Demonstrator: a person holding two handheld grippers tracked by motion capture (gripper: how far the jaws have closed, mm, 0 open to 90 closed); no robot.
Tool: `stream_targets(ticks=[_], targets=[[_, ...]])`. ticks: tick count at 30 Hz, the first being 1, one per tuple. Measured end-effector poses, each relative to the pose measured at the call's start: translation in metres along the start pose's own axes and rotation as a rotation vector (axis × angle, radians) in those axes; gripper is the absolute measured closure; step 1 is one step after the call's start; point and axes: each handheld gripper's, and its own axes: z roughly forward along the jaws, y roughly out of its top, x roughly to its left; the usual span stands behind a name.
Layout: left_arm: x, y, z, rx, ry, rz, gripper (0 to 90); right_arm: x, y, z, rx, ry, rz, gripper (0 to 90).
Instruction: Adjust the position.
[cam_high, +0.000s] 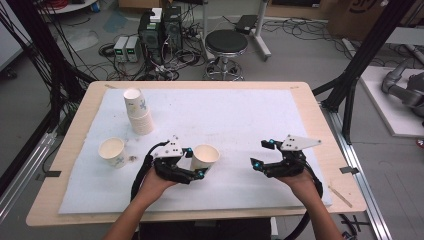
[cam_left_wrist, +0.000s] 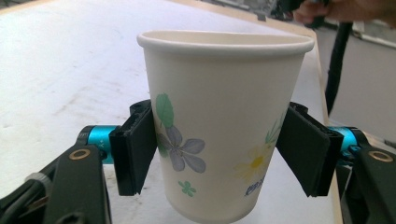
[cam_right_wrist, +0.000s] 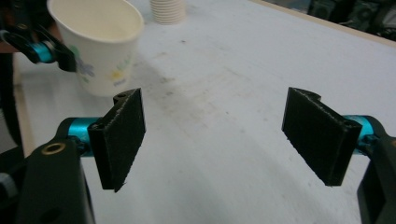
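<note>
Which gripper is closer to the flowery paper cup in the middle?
Left. The left gripper has its jaws around the flowery paper cup. The right gripper sits apart from it, across bare table.

A paper cup is set on the table; another cup is left of it, a cup stack behind.

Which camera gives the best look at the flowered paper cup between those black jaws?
The left gripper view: the paper cup stands large and upright between the jaws, its flower print sharp. The high view shows it small, from above, at the left gripper. The right gripper view catches it blurred in a far corner.
</note>
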Motion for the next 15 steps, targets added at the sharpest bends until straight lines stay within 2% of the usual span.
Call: stream_targets(ticks=[5,7,15], targets=[[0.002,-0.002,-0.008,-0.058,0.041,-0.004,30.9,-0.006,-0.015,-0.004,-0.007,-0.078,0.023,22.0],[0.003,-0.003,-0.01,-0.081,0.058,-0.003,30.7,-0.007,-0.017,-0.006,-0.001,-0.099,0.015,22.0],[0.006,-0.005,-0.02,-0.156,0.124,-0.005,30.6,-0.014,-0.022,-0.017,-0.018,-0.159,0.032,22.1]])
